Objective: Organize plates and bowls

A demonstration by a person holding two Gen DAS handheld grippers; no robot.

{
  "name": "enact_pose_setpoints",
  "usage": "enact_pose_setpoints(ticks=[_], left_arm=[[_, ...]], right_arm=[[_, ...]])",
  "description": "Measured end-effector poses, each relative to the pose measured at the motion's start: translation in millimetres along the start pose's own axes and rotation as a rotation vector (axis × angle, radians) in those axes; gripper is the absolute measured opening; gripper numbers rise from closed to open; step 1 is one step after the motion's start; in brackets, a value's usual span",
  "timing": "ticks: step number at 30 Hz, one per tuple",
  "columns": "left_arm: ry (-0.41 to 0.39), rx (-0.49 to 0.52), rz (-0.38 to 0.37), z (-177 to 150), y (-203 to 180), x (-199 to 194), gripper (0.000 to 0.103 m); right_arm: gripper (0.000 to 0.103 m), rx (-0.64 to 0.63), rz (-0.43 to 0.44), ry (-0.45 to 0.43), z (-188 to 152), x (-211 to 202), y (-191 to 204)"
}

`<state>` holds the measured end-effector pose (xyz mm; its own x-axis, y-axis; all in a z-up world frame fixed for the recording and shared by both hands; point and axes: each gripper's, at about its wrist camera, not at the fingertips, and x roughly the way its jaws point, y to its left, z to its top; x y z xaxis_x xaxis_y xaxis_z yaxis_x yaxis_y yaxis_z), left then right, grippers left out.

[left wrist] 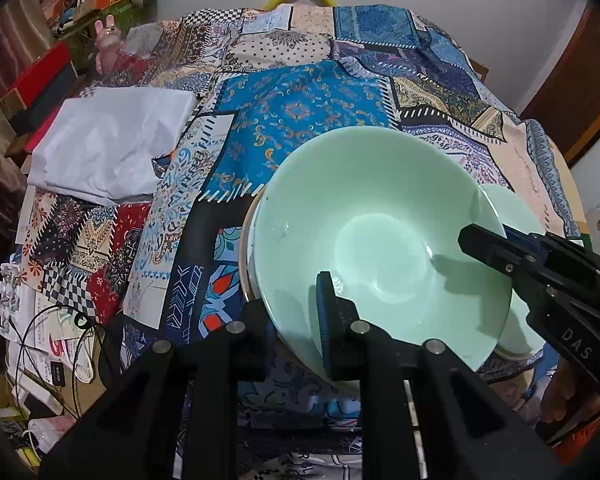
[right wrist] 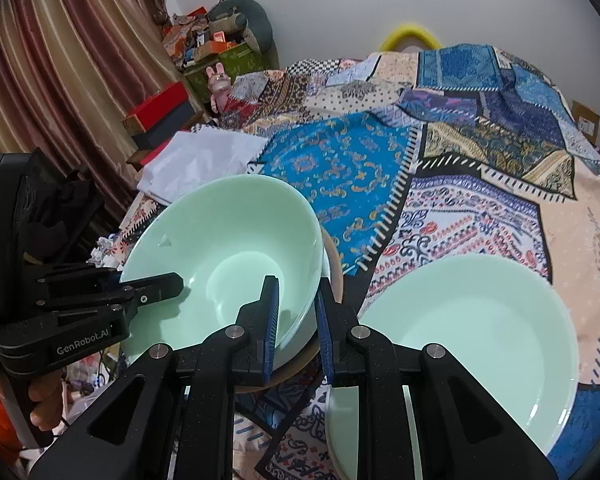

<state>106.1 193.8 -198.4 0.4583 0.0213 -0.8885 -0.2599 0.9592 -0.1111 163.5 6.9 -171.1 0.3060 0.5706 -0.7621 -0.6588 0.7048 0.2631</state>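
Note:
A pale green bowl point(left wrist: 380, 232) point(right wrist: 228, 248) hangs tilted just over the patchwork cloth, held from both sides. My left gripper point(left wrist: 290, 316) point(right wrist: 168, 284) is shut on its near-left rim, one blue pad inside the bowl and the other finger outside. My right gripper point(right wrist: 298, 320) point(left wrist: 472, 240) is shut on the opposite rim in the same way. A tan rim point(left wrist: 245, 248) point(right wrist: 334, 268) shows directly under the bowl; I cannot tell whether they touch. A wide pale green plate point(right wrist: 472, 340) point(left wrist: 516, 212) lies on the cloth just right of the bowl.
A patchwork tablecloth point(left wrist: 300, 112) covers the surface. A folded white cloth point(left wrist: 112, 148) point(right wrist: 204, 160) lies at the far left. Papers and black cables point(left wrist: 60, 340) clutter the near left edge. Boxes and a curtain point(right wrist: 60, 80) stand beyond the left side.

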Motion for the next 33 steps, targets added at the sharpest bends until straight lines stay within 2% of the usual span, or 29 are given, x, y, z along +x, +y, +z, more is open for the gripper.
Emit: enact_pose_setpoints(ticks=[12,25,33], left_arm=[[-0.002,0.016,0.022,5,-1,11,0.017],[0.019,-0.008,0.016,15,2,14,0.017],[0.042,-0.037,0.005,21,2,12,0.017]], right_arm=[[0.017,0.010,-0.002,0.046,-2,16,-4],[0.019,0.019,0.028,0.041,-5,12,-9],[0.019,0.016,0.037,0.007,-4,1,-13]])
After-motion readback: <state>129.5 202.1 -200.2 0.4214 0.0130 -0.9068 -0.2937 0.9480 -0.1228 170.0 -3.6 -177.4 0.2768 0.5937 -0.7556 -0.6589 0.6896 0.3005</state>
